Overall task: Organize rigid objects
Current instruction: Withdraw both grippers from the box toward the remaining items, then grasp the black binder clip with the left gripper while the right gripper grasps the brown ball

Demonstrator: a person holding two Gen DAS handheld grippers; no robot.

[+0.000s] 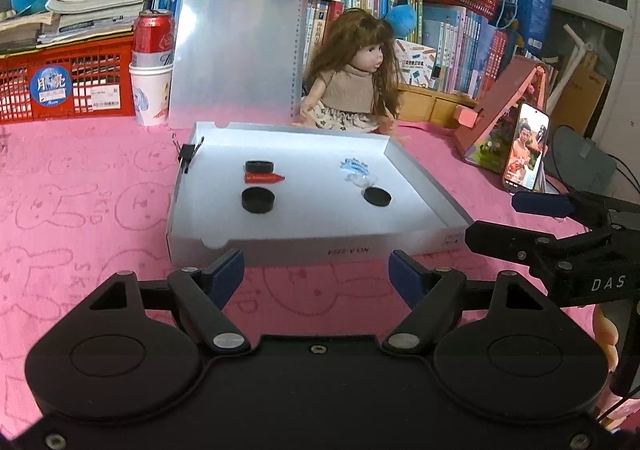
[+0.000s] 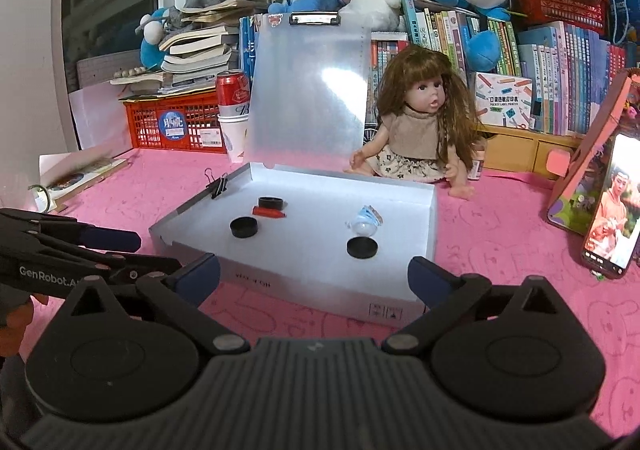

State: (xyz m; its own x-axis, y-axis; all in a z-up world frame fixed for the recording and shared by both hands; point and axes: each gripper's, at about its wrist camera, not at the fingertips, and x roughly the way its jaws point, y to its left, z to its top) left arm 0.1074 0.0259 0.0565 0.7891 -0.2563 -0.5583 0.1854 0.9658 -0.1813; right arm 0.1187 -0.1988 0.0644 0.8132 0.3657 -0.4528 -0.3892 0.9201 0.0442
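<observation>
A shallow white box lies open on the pink cloth. Inside are three black round caps, at the back left, front left and right. A red pen-like piece lies between the left caps. A small clear and blue item sits behind the right cap. My left gripper is open and empty just before the box's front wall. My right gripper is open and empty at the box's near edge.
A doll sits behind the box beside a propped clipboard. A binder clip grips the box's left wall. A phone leans at the right. A can in stacked cups and a red crate stand back left.
</observation>
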